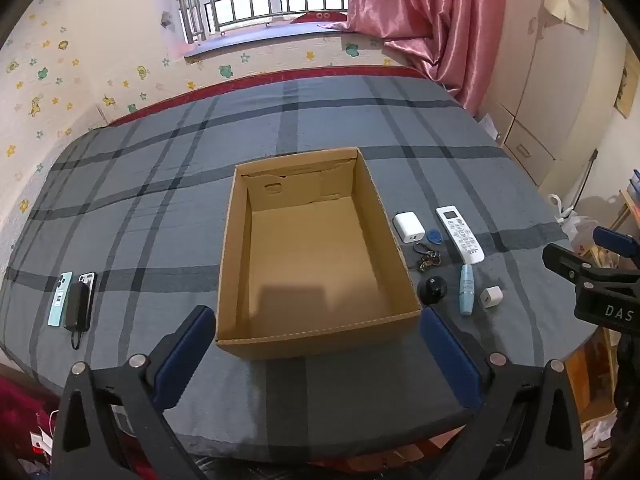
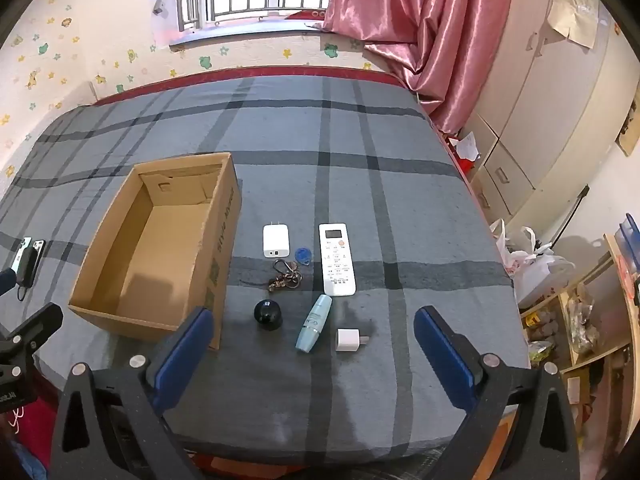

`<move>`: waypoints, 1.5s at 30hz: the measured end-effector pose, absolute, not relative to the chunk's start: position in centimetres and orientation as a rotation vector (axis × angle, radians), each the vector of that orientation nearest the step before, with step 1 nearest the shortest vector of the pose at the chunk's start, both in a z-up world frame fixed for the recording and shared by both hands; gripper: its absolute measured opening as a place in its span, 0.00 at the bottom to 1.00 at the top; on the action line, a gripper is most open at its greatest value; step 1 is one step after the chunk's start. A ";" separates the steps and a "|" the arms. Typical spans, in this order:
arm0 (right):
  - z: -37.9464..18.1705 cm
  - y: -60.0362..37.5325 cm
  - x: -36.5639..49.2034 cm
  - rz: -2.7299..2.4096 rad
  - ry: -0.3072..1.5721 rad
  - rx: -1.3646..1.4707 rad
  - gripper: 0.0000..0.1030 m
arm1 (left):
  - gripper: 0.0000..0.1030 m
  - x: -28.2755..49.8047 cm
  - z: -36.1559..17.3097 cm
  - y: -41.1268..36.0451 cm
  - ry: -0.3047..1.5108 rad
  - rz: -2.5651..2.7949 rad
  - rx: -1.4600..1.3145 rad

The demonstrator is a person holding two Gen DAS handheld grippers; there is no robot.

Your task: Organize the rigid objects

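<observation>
A: Your left gripper [image 1: 318, 356] — status?
B: Jaws spread wide, nothing gripped, hovering just before the empty cardboard box [image 1: 316, 256] on the plaid bed [image 1: 160, 184].
A: Your right gripper [image 2: 312, 354]?
B: Released too, nothing held. Beyond it lie the remote [image 2: 337, 259], white charger [image 2: 276, 241], keys [image 2: 286, 276], black ball [image 2: 268, 314], teal tube [image 2: 315, 323] and small plug [image 2: 347, 340], all beside the box's right wall. Phones [image 1: 72, 300] lie well left of the box.

Daylight enters through the barred window [image 1: 256, 0], blown out white. The bed [image 1: 360, 128] is evenly lit; a soft shadow lies inside the box [image 1: 320, 332]. Fisheye bends the edges; corners are black.
</observation>
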State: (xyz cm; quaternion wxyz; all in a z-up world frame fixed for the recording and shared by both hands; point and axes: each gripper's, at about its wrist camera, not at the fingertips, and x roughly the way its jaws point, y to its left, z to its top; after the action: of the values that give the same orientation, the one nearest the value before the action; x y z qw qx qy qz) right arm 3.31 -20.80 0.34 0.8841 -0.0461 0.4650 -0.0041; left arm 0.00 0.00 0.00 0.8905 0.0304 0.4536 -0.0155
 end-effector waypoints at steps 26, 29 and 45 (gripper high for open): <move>0.7 -21.0 3.4 -0.009 0.957 -0.083 0.99 | 1.00 -0.2 0.2 0.1 0.941 -0.031 0.064; 0.7 -21.0 3.4 -0.008 0.954 -0.084 0.99 | 1.00 -0.2 0.2 0.0 0.940 -0.031 0.066; 1.0 -20.7 3.6 -0.011 0.936 -0.091 0.99 | 1.00 -0.1 0.2 0.1 0.937 -0.020 0.067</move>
State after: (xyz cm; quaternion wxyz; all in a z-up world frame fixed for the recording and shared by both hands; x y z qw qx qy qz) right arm 3.64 -20.66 1.05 0.8916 -0.0439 0.4507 -0.0053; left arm -0.05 0.12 0.16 0.8918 0.0322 0.4513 -0.0098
